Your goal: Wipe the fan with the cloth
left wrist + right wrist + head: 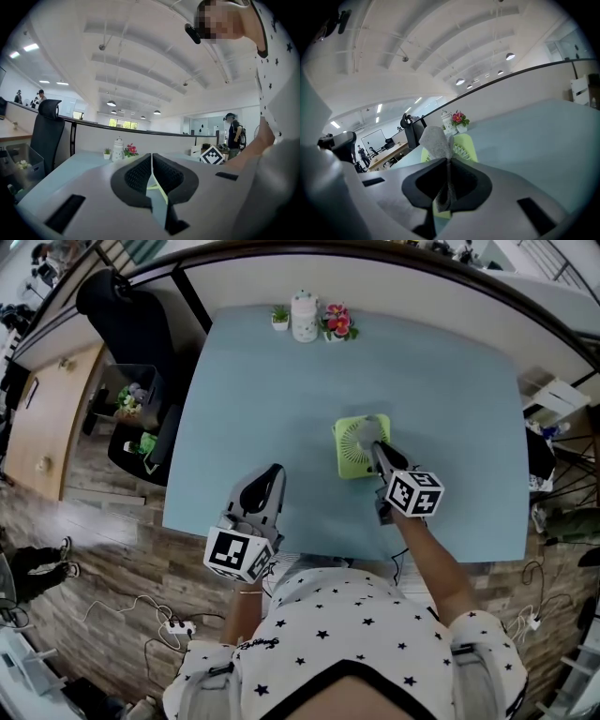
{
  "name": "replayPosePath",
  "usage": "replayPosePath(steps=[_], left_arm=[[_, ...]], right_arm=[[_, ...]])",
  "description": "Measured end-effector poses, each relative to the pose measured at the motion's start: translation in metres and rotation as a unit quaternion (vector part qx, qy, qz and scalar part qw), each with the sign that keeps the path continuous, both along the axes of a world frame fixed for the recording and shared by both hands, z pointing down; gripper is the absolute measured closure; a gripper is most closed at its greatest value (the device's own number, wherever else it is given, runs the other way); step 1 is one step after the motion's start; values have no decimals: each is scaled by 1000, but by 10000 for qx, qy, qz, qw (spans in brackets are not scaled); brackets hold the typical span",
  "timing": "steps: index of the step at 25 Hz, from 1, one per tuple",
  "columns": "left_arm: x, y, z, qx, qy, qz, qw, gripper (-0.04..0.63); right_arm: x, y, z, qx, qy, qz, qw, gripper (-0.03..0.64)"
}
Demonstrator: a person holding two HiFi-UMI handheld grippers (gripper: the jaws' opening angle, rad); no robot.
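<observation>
Pale blue tabletop (281,409) fills the head view, set against a low partition, with wood flooring and a black office chair (127,315) off to the left. Along the far edge stand a small potted plant (279,317), a white lidded jar (305,317) and a pot of pink flowers (337,322), close together in a row.

A light green fan (354,451) with a square frame sits right of the tabletop's middle, its round grille turned toward the head camera. The right gripper (378,448) reaches over the fan from the near side. Its fingers are clamped on a grey cloth (373,427), which overlaps the grille. In the right gripper view the cloth (435,140) sticks up in a bunched fold from between the pressed fingers, with the fan (461,145) just behind it.

The left gripper (272,472) is over the near left part of the tabletop, well apart from the fan. In the left gripper view its fingers (136,176) are pressed together with nothing held between them.
</observation>
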State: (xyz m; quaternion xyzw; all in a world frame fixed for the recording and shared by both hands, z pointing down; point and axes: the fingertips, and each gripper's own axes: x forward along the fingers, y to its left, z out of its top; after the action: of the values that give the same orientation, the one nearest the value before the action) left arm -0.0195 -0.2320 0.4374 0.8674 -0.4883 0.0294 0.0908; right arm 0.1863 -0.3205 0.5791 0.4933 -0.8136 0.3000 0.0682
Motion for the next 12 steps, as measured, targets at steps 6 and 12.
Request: replayPosePath(steps=[6, 12], left_arm=[[8, -3, -1, 16, 1, 121, 9999, 561], [14, -5, -4, 36, -1, 213, 9998, 561]], right_arm=[[32, 1, 4, -60, -7, 417, 9991, 592], [53, 4, 10, -174, 4, 683, 9975, 592]])
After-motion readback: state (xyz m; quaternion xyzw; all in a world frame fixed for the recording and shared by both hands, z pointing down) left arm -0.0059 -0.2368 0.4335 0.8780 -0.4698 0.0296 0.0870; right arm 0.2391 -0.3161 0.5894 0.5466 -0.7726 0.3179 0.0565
